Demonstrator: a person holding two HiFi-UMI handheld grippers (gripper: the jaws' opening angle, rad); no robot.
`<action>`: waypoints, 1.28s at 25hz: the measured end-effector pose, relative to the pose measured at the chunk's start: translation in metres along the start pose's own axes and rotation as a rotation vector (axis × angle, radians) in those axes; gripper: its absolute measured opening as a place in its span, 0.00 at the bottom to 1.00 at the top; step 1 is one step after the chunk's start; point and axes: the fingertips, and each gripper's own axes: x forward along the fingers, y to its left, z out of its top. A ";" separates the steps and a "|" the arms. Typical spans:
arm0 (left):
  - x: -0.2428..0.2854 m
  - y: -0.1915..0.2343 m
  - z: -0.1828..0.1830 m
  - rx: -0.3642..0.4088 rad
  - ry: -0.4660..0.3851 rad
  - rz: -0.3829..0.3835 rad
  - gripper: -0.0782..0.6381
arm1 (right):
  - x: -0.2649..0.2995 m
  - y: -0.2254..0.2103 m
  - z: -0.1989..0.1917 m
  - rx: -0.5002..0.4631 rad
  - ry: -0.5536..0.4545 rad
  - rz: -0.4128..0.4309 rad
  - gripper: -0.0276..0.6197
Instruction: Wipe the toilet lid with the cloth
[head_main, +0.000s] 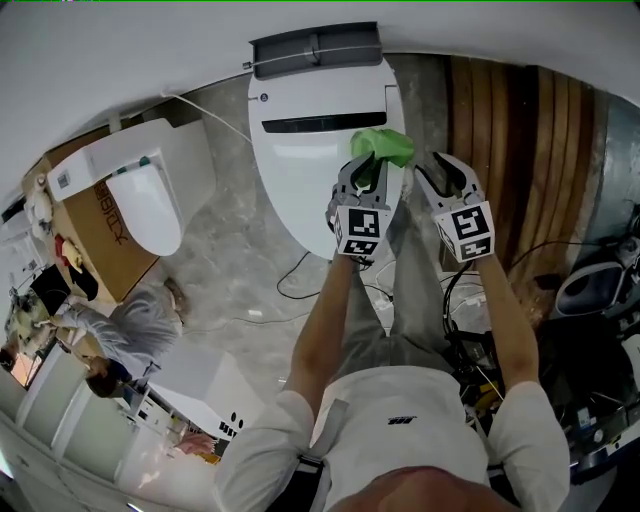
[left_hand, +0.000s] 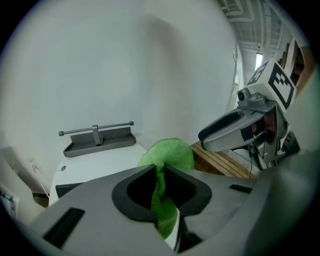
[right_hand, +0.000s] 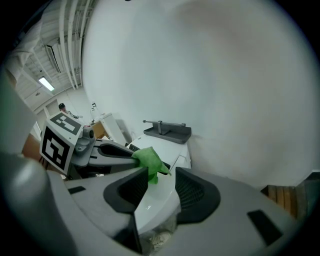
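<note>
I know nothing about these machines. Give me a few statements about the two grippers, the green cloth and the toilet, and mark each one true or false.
1. The left gripper is shut on the green cloth. True.
2. The right gripper grips a second cloth. False: its jaws stand apart and hold nothing; only the edge of the toilet lid shows between them.
3. The toilet lid is down. True.
4. The green cloth lies spread out on the floor. False: it is bunched up in the left gripper, near the edge of the toilet lid.
</note>
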 end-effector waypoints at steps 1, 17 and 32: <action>0.005 -0.003 -0.003 0.001 0.003 -0.007 0.20 | 0.003 -0.002 -0.002 0.002 -0.001 -0.002 0.32; 0.080 -0.023 -0.073 -0.002 0.122 -0.086 0.20 | 0.043 -0.016 -0.064 0.008 0.053 -0.012 0.32; 0.084 -0.017 -0.096 0.053 0.180 -0.094 0.20 | 0.062 0.002 -0.084 0.005 0.077 -0.034 0.32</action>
